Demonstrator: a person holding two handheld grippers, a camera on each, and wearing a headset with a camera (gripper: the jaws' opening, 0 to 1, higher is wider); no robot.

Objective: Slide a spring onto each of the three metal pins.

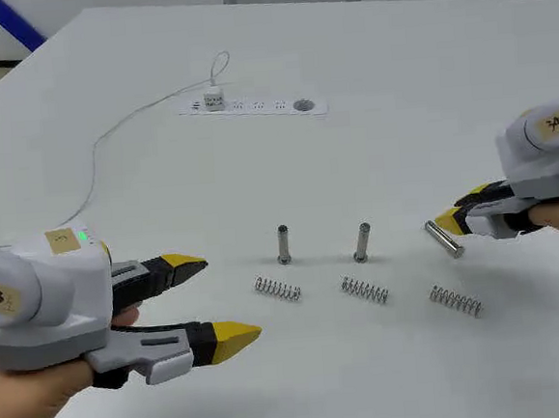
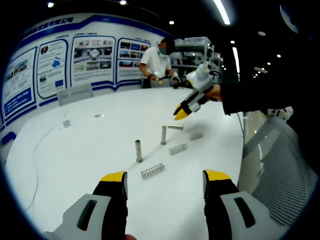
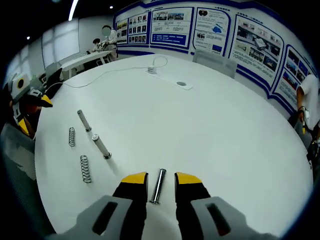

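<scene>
Two metal pins stand upright on the white table, one (image 1: pixel 283 244) on the left and one (image 1: pixel 363 242) in the middle. A third pin (image 1: pixel 444 239) lies on its side at the right. A spring lies in front of each: left spring (image 1: pixel 277 289), middle spring (image 1: pixel 364 289), right spring (image 1: pixel 455 300). My right gripper (image 1: pixel 445 223) hovers over the lying pin (image 3: pixel 158 186), which sits between its slightly parted jaws with a gap on both sides. My left gripper (image 1: pixel 219 301) is open and empty at the near left, pointing at the left pin (image 2: pixel 138 151) and its spring (image 2: pixel 152 170).
A white power strip (image 1: pixel 252 106) with a plugged-in adapter and a cable lies at the back of the table (image 1: pixel 394 64). The table's near edge runs just under my left gripper. A person (image 2: pixel 156 62) stands at another bench far behind.
</scene>
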